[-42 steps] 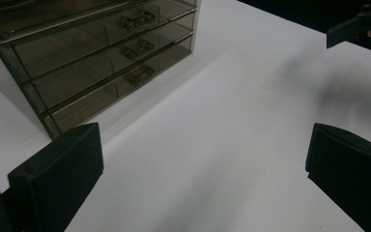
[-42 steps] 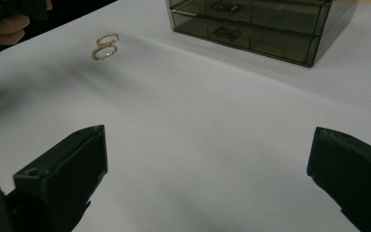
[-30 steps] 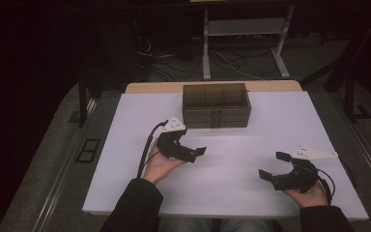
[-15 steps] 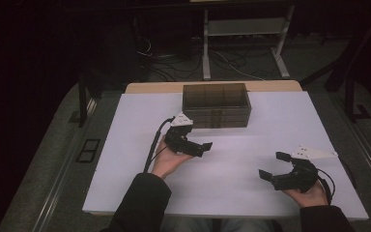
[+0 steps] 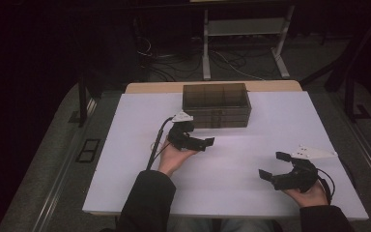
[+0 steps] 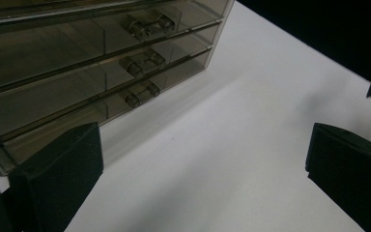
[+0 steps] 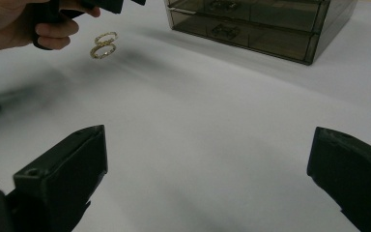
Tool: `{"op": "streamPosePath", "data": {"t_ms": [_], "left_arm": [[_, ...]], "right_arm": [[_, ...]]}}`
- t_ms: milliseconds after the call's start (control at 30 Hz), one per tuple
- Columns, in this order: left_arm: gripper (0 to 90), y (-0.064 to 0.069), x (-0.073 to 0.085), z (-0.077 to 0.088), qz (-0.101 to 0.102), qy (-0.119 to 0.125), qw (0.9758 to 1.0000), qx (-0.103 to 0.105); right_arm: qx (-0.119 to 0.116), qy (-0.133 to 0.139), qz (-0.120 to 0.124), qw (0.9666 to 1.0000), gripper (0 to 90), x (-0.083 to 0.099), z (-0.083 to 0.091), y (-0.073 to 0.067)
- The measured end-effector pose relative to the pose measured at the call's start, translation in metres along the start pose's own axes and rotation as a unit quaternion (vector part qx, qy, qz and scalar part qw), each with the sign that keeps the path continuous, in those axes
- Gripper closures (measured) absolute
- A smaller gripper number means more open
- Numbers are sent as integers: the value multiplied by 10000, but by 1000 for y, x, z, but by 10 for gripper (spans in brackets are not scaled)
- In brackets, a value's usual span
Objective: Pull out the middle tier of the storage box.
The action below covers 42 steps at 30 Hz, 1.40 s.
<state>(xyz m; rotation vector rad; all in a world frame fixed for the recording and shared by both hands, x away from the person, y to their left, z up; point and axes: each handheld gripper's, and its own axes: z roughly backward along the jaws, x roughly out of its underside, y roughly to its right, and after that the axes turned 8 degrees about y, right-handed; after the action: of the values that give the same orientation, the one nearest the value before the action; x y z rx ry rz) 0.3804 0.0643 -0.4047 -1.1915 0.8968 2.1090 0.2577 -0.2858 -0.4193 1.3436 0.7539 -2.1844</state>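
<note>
High view: drawer box [image 5: 216, 105] beyond left tongs [image 5: 199, 141]

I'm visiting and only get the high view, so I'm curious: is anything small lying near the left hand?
Observer: Yes, the right gripper view shows two gold rings lying on the white table, close by the left hand.
Operator: Does that dark box open?
Observer: The left gripper view shows the drawer box has three stacked drawers, each with a clear handle, all shut.
Operator: Is the left gripper holding something?
Observer: No, its jaws stand wide apart over bare table.
</note>
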Motion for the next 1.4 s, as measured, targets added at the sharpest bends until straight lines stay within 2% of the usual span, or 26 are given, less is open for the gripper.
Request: {"op": "streamPosePath", "data": {"t_ms": [267, 633, 733, 900, 967, 1067, 1100, 1200, 1367, 1400], "left_arm": [[0, -3, 1, -11, 413, 186, 9989, 76], [0, -9, 6, -23, 783, 240, 9966, 92], [0, -10, 8, -26, 970, 274, 9949, 78], [0, -14, 11, -32, 1168, 283, 9927, 122], [0, -16, 13, -34, 1295, 325, 9910, 138], [0, -19, 14, -36, 1549, 420, 9868, 197], [0, -21, 14, -37, 1660, 463, 9848, 226], [0, -26, 15, -38, 1999, 583, 9777, 271], [0, -33, 16, -39, 2500, 771, 9648, 278], [0, -35, 16, -39, 2608, 821, 9615, 269]], "right_arm": [[4, 1, 6, 10000, 0, 0, 0, 0], [-12, 2, 4, 10000, 0, 0, -1, 0], [-13, -4, 2, 10000, 0, 0, -2, 0], [-19, -10, 6, 10000, 0, 0, -2, 0], [-25, -8, 6, 10000, 0, 0, -2, 0], [-28, -7, 4, 10000, 0, 0, -2, 0], [-28, -7, 4, 10000, 0, 0, -2, 0], [-31, -8, 2, 10000, 0, 0, -2, 0], [-37, -7, 17, 10000, 0, 0, -2, 0], [-37, -8, 18, 10000, 0, 0, -2, 0]]}}
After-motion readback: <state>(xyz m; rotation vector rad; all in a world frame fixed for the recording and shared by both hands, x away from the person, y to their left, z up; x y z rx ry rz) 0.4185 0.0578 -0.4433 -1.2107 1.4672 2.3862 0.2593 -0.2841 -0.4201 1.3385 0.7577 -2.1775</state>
